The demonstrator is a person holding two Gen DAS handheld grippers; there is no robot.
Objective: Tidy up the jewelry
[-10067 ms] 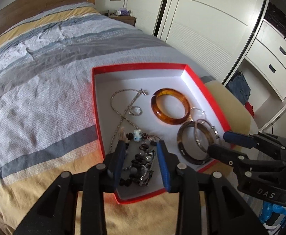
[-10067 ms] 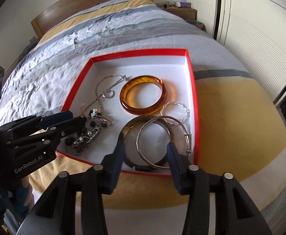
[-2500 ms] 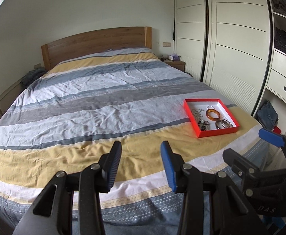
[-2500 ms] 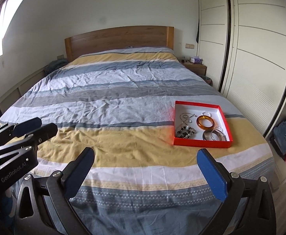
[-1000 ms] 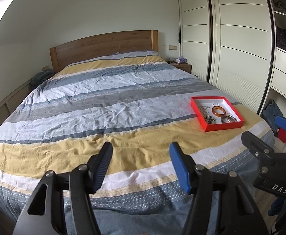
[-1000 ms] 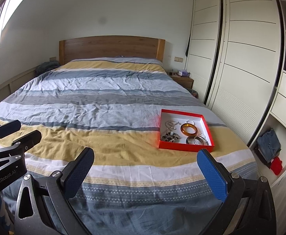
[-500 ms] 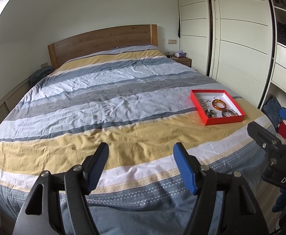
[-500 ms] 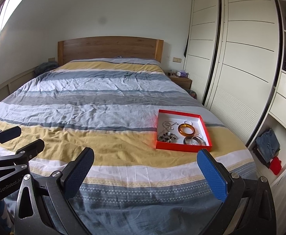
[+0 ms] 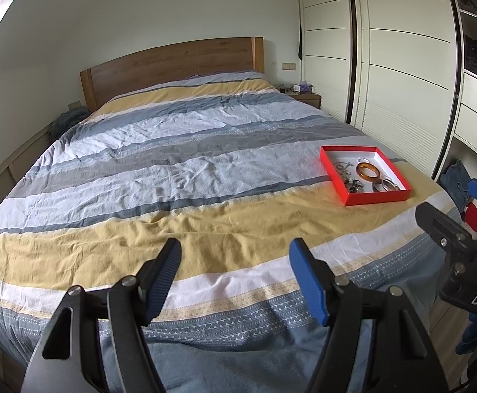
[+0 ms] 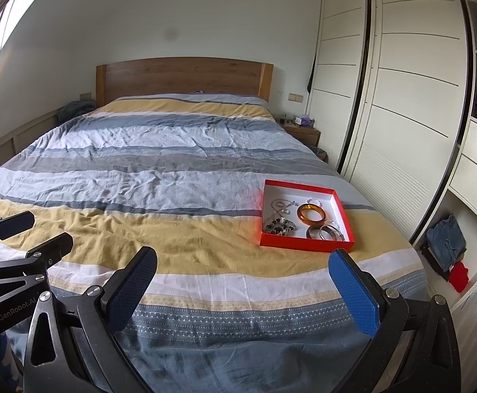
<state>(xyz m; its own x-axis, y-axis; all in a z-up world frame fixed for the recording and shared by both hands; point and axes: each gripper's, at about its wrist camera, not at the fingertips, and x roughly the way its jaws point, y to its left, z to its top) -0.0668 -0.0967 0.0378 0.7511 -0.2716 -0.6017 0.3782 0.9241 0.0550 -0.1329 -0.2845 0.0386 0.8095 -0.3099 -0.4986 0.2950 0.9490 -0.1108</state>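
i'm standing back at the foot of the bed (image 10: pixel 186 177), and the red tray (image 10: pixel 304 245) with the jewelry sits well away from me, on the yellow band of the quilt near the bed's right edge, beside the wardrobe (image 10: pixel 402 104). my left gripper (image 9: pixel 235 273) has its fingers spread wide with only quilt showing between them. my right gripper (image 10: pixel 243 290) is spread wide too, holding nothing.

as i judge it, the gathering step looks finished: an amber bangle (image 10: pixel 311 213), a pair of metal bangles (image 10: pixel 323 232), a silvery chain (image 10: pixel 281 204) and a dark beaded cluster (image 10: pixel 279 225) all lie inside the tray, and i see nothing loose on the quilt. if anything is left, it would be a last check, or a walk back in to the tray, since from here neither hand can reach it.

hard to make out: the pieces are small from here, so i cannot tell whether the chain is tangled with the beads, or count the thin rings. the tray's near wall hides a strip of its floor, and the quilt's folds could hide something small.
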